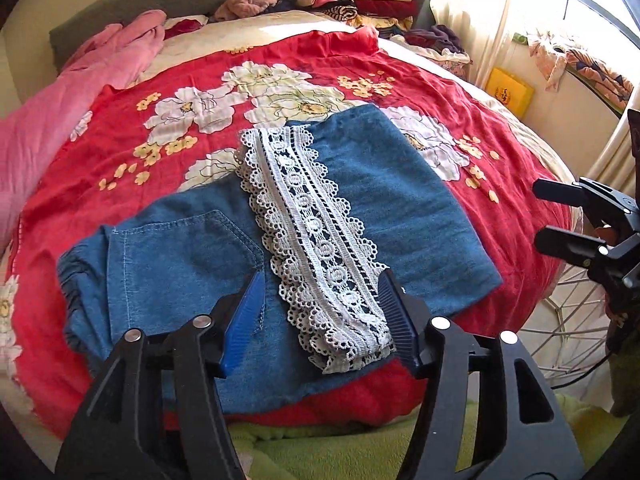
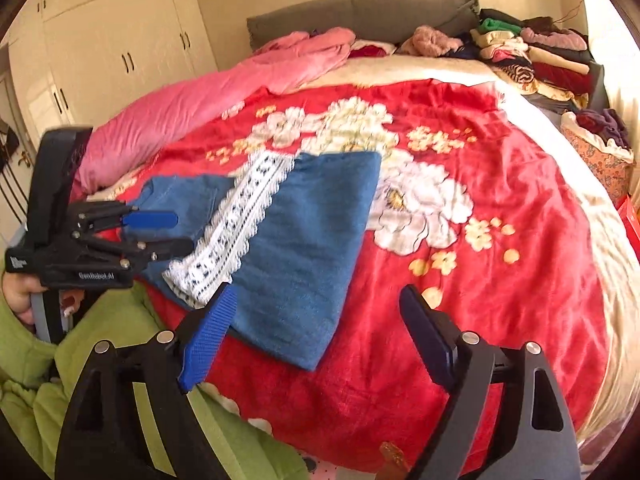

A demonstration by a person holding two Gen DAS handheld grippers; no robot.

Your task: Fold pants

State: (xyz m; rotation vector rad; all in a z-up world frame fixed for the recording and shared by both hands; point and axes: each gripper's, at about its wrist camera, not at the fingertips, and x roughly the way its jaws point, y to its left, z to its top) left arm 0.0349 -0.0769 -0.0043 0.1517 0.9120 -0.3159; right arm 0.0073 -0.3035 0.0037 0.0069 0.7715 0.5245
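Both your left gripper [image 1: 322, 316] and right gripper [image 2: 316, 340] hang released above the folded pants [image 1: 384, 208]. You seem between folds; next, pinch the 6 o'clock lace hem [image 1: 344, 344].

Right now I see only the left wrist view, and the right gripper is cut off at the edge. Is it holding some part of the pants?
Observer: No. The right gripper is open and empty. It is over the near right corner of the pants.
Operator: And how is my left gripper, seen from the side?
Observer: The left gripper is open too. Its fingertips end at the white lace strip, but I cannot tell if they touch it.
Operator: What stands behind it?
Observer: A white wardrobe, beyond the pink quilt.
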